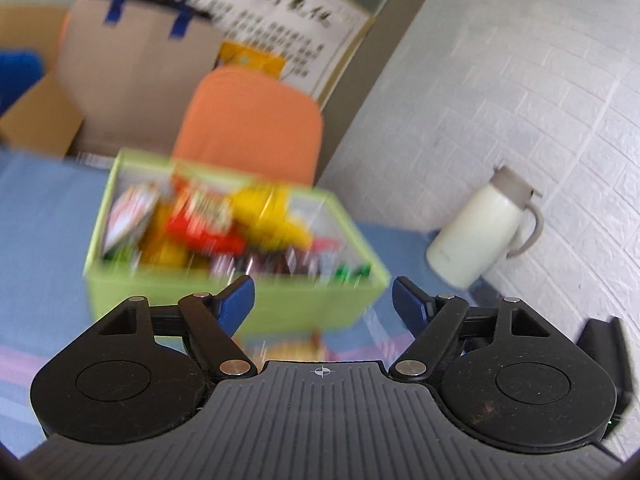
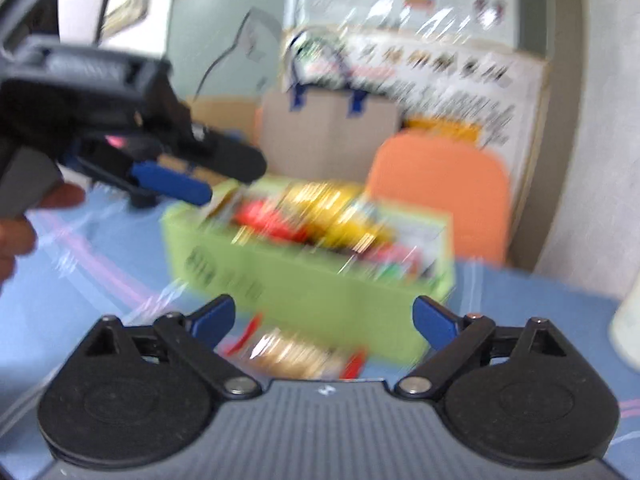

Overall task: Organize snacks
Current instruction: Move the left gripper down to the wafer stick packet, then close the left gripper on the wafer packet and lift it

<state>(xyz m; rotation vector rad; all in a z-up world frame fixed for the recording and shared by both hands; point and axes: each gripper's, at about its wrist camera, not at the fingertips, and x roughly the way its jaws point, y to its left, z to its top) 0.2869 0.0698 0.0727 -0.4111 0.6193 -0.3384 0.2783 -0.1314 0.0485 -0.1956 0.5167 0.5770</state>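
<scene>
A light-green storage box (image 1: 168,292) stands on the blue tablecloth, filled with several snack packets, among them a yellow one (image 1: 268,216) and a red one (image 1: 204,224). My left gripper (image 1: 322,296) is open just in front of the box's near wall, nothing between its fingers. In the right wrist view the same box (image 2: 320,280) is blurred. A gold and red snack packet (image 2: 296,354) lies on the cloth before it. Open and empty, my right gripper (image 2: 324,316) hovers over that packet. The left gripper's blue finger (image 2: 172,182) reaches in from the upper left, above the box's left corner.
A white thermos jug (image 1: 480,232) stands at the right by the white brick wall. An orange chair back (image 1: 252,120) and a cardboard box (image 1: 132,80) are behind the table. A person's hand (image 2: 16,232) holds the left gripper's handle.
</scene>
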